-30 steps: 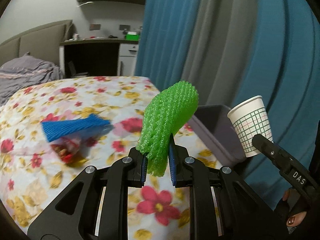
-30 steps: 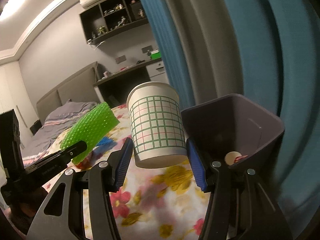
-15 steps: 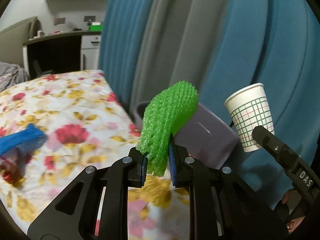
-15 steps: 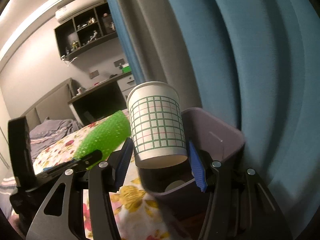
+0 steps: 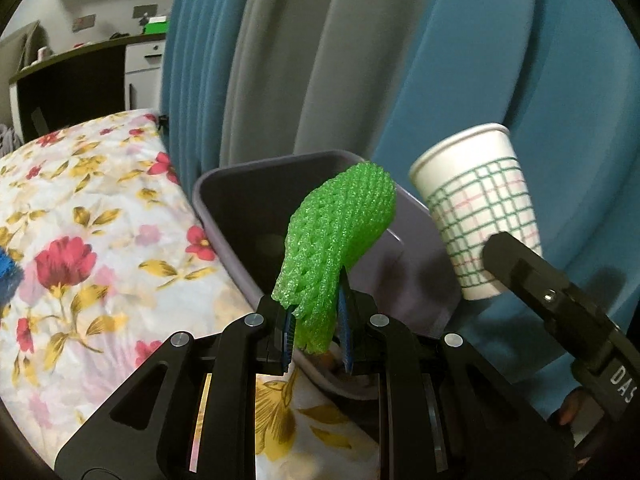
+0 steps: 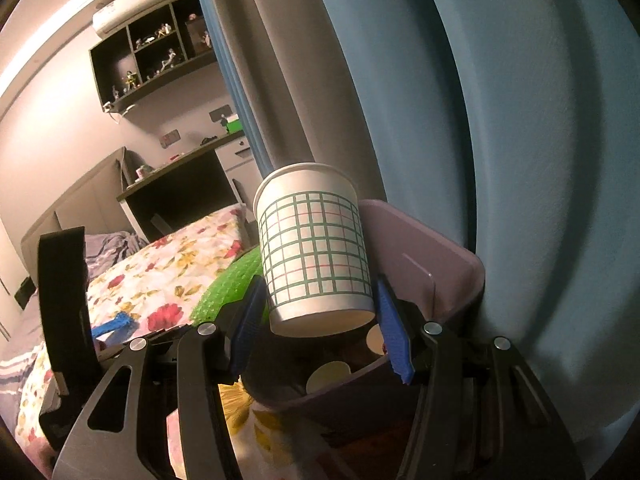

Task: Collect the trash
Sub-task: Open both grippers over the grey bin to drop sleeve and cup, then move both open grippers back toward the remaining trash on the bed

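Observation:
My left gripper (image 5: 316,330) is shut on a green foam net sleeve (image 5: 340,236) and holds it over the near rim of the grey-purple trash bin (image 5: 224,184). My right gripper (image 6: 320,328) is shut on a white paper cup with a green grid pattern (image 6: 314,244), upright, above the bin (image 6: 448,272). The cup also shows at the right of the left wrist view (image 5: 480,208). The green sleeve shows behind the cup in the right wrist view (image 6: 236,280). Some trash lies inside the bin (image 6: 332,372).
The bin stands beside the floral bed (image 5: 88,240), against blue and grey curtains (image 5: 440,60). A blue net piece (image 6: 116,324) lies on the bed. A desk and shelves stand at the back (image 6: 180,184).
Both grippers have swung from over the bed toward the bin and come closer to it. Each keeps its hold on its item.

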A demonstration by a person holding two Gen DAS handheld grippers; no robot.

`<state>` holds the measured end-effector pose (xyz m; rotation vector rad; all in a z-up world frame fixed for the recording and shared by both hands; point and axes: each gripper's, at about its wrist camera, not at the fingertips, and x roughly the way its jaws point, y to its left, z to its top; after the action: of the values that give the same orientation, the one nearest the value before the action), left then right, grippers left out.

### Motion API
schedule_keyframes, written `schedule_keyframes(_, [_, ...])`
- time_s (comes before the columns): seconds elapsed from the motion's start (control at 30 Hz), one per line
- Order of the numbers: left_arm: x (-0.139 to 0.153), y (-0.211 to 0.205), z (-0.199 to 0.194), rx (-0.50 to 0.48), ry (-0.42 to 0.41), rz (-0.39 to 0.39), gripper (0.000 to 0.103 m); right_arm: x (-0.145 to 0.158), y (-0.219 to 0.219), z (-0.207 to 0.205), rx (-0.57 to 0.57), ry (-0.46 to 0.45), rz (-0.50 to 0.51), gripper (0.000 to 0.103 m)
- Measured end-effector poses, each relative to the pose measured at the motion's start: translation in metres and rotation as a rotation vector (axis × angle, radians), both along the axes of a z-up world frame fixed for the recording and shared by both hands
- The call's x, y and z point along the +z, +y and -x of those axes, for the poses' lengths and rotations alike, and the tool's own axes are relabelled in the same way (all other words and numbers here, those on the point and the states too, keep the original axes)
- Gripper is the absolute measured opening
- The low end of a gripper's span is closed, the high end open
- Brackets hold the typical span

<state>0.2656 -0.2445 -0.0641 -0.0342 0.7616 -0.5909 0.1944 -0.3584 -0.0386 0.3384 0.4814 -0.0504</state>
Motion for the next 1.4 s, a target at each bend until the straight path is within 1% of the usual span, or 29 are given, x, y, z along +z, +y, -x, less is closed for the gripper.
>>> schedule_keyframes(0.27, [-0.011,-0.011,-0.008,-0.030,0.011,-0.007,0.018,-0.004,0.002,-0.019,0.005,0.036,-0.003,0.054])
schedule_keyframes(0.33, [-0.013,-0.012,-0.007,-0.038,0.013,-0.014,0.023,-0.006,0.002,-0.023,0.011,0.047,-0.008,0.054])
schedule_keyframes(0.37, [-0.014,-0.012,-0.006,-0.045,0.012,-0.015,0.029,-0.008,0.002,-0.026,0.012,0.054,-0.010,0.054])
schedule_keyframes(0.43, [-0.015,-0.012,-0.003,-0.046,0.001,-0.023,0.044,-0.008,0.002,-0.029,0.014,0.063,-0.007,0.054])
schedule_keyframes(0.5, [-0.013,-0.006,0.003,-0.054,-0.030,-0.015,0.066,-0.010,0.001,-0.033,0.012,0.071,-0.006,0.054])
schedule_keyframes(0.57, [-0.011,0.001,0.010,-0.023,-0.057,-0.037,0.084,-0.011,-0.001,-0.037,0.006,0.081,-0.002,0.054])
schedule_keyframes(0.67, [-0.008,0.020,0.017,0.010,-0.078,-0.038,0.086,-0.018,-0.001,-0.042,0.005,0.107,0.011,0.054])
schedule_keyframes(0.73, [-0.005,0.036,0.019,0.053,-0.081,-0.037,0.087,-0.022,0.002,-0.046,0.005,0.125,0.025,0.055])
schedule_keyframes(0.8, [0.001,0.055,0.023,0.107,-0.094,-0.026,0.092,-0.026,0.006,-0.050,0.007,0.138,0.043,0.055])
schedule_keyframes(0.87, [0.007,0.075,0.028,0.160,-0.107,-0.020,0.094,-0.029,0.011,-0.052,0.009,0.144,0.060,0.055])
schedule_keyframes(0.9, [0.009,0.081,0.031,0.179,-0.112,-0.020,0.095,-0.031,0.013,-0.054,0.013,0.147,0.066,0.056])
schedule_keyframes(0.97, [0.014,0.097,0.037,0.223,-0.118,-0.021,0.097,-0.032,0.015,-0.056,0.012,0.151,0.070,0.066])
schedule_keyframes(1.0, [0.016,0.106,0.039,0.246,-0.118,-0.022,0.097,-0.032,0.015,-0.056,0.013,0.150,0.070,0.066])
schedule_keyframes(1.1, [0.021,0.129,0.045,0.291,-0.113,-0.030,0.097,-0.029,0.016,-0.050,0.002,0.140,0.079,0.066])
schedule_keyframes(1.23, [0.026,0.161,0.057,0.355,-0.125,-0.033,0.097,-0.016,0.026,-0.032,0.003,0.097,0.104,0.066])
schedule_keyframes(1.3, [0.027,0.182,0.062,0.398,-0.126,-0.036,0.097,-0.007,0.042,-0.021,0.017,0.060,0.134,0.068])
schedule_keyframes(1.33, [0.028,0.191,0.065,0.417,-0.124,-0.039,0.097,-0.005,0.048,-0.017,0.026,0.048,0.138,0.071])
schedule_keyframes(1.4, [0.028,0.215,0.073,0.467,-0.126,-0.051,0.097,0.000,0.064,-0.009,0.065,0.020,0.135,0.072])
